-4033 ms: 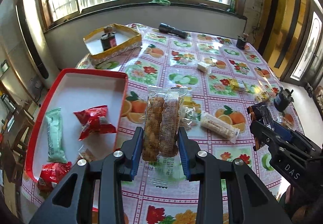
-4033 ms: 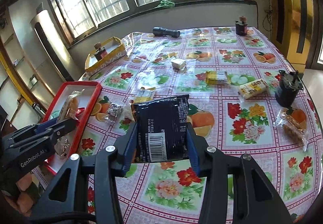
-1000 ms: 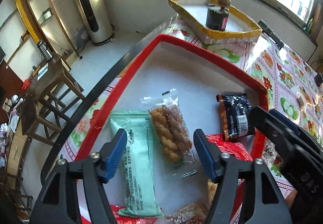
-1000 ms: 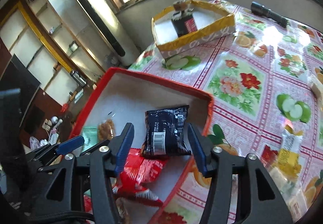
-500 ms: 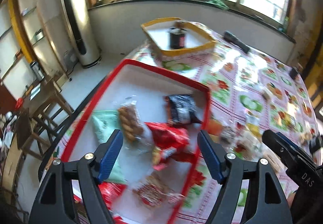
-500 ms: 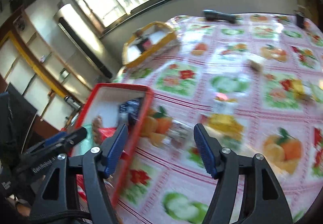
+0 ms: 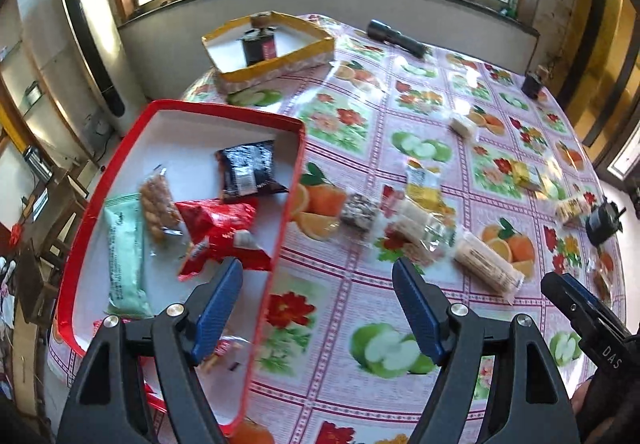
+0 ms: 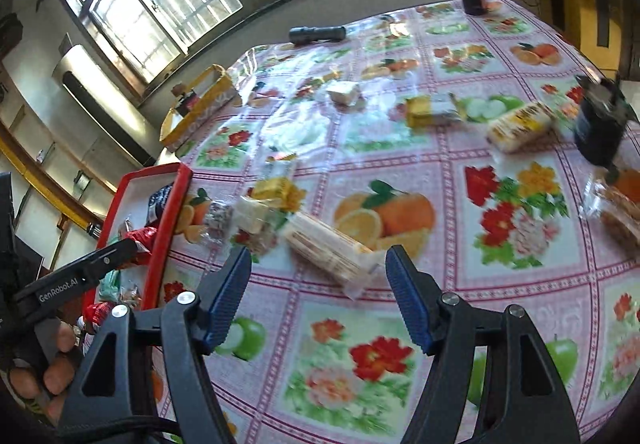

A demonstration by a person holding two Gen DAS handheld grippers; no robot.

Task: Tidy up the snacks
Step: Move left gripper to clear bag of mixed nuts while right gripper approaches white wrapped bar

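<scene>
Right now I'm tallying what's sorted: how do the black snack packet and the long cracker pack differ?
The black snack packet lies inside the red tray; the long cracker pack is out on the tablecloth. The packet is dark, opaque and squarish; the cracker pack is pale, clear-wrapped and elongated. Both lie flat, with no gripper on them.

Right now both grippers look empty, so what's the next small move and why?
Probably ease the right gripper forward and down onto the long wafer pack lying just ahead of its open jaws. The left gripper is open too, the red tray already holds several packets, and loose snacks are still scattered on the tablecloth, that pack nearest.
</scene>
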